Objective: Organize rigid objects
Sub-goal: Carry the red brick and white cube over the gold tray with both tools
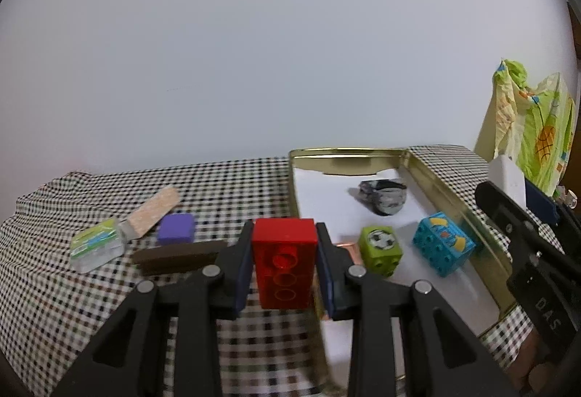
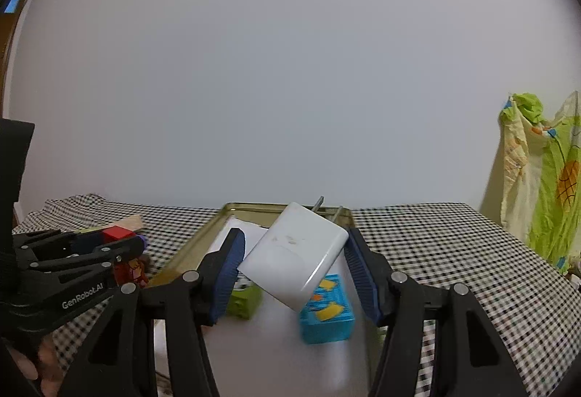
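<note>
Left claw [image 1: 284,260] clamping red studded plastic brick [image 1: 283,266], heading for gold metal tin [image 1: 454,193] ahead-right | right claw [image 2: 292,264] gripping white plug-in charger [image 2: 294,257] diagonally, hovering above same tin for stowing.

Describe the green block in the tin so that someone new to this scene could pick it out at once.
Find the gold tin tray on the checked tablecloth. Three things lie on its white floor; the green block is the nearest its left wall, beside the blue block. It alone bears a football picture.

Red brick [image 1: 283,262], white charger [image 2: 296,257], both gripped
</note>
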`<state>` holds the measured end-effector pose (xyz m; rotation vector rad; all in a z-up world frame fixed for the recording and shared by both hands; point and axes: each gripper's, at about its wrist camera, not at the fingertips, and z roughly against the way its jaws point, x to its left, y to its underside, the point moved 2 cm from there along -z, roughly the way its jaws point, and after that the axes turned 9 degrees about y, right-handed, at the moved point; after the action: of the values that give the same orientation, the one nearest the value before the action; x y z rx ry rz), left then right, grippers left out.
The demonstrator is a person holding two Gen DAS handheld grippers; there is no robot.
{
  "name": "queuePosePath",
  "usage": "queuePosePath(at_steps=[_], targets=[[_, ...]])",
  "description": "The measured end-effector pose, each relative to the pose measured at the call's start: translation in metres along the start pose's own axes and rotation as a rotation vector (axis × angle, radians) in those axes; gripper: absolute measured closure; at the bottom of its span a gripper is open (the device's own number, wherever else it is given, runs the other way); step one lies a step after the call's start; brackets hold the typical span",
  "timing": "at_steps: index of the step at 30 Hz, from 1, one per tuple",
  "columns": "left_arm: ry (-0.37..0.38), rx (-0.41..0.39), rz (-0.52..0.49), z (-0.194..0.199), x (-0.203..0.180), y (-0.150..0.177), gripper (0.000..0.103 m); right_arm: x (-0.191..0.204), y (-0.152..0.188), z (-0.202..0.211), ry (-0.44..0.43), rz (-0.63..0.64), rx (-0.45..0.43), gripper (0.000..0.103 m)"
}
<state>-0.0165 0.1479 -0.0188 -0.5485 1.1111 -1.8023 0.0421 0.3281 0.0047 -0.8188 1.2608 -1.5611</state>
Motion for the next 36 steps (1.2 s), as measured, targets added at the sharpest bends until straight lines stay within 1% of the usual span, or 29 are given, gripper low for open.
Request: queuePosePath(at_steps=[3,6,7,14,15,19,21,23,25,27,29,31,36], targets=[[-0.034,-0.005,-0.02,-0.004,-0.007,-0.002,0.071,-0.009,0.0,-0.003,0.019,0.007,-0.003,0.044],[-0.044,-0.013,-0.02,-0.005,-0.009,-0.004,0.071,-0.012,-0.001,-0.005,0.039,0.024,-0.008,0.044],[-0.044,-0.016,-0.016,-0.006,-0.008,-0.006,0.071,-0.015,-0.001,-0.006,0.042,0.022,-0.005,0.044],[-0.022,-0.065,0.012,-0.001,-0.003,-0.014,0.071,-0.006,-0.009,-0.025,0.046,-0.013,0.017,0.044],[-0.011,-0.078,0.018,0.002,-0.003,-0.016,0.071,-0.003,-0.009,-0.026,0.046,-0.01,0.015,0.044],[0.074,-0.138,0.033,0.015,-0.006,-0.021,0.071,0.009,-0.011,-0.029,0.048,0.012,0.003,0.044],[0.129,-0.168,0.028,0.023,-0.011,-0.021,0.071,0.007,-0.012,-0.032,0.054,0.013,0.006,0.044],[0.161,-0.184,0.012,0.026,-0.021,-0.022,0.071,0.005,-0.013,-0.035,0.053,0.006,0.013,0.044],[0.168,-0.174,-0.009,0.023,-0.03,-0.022,0.071,0.001,-0.013,-0.04,0.054,-0.006,0.023,0.044],[0.154,-0.147,-0.026,0.01,-0.041,-0.021,0.071,-0.001,-0.013,-0.042,0.052,-0.016,0.031,0.044],[0.157,-0.109,-0.018,-0.002,-0.049,-0.019,0.071,-0.002,-0.013,-0.043,0.051,-0.021,0.033,0.043],[0.15,-0.077,-0.014,-0.01,-0.051,-0.015,0.071,-0.001,-0.013,-0.043,0.059,-0.021,0.033,0.043],[0.14,-0.047,-0.017,-0.017,-0.05,-0.008,0.071,0.0,-0.014,-0.047,0.066,-0.016,0.046,0.043]])
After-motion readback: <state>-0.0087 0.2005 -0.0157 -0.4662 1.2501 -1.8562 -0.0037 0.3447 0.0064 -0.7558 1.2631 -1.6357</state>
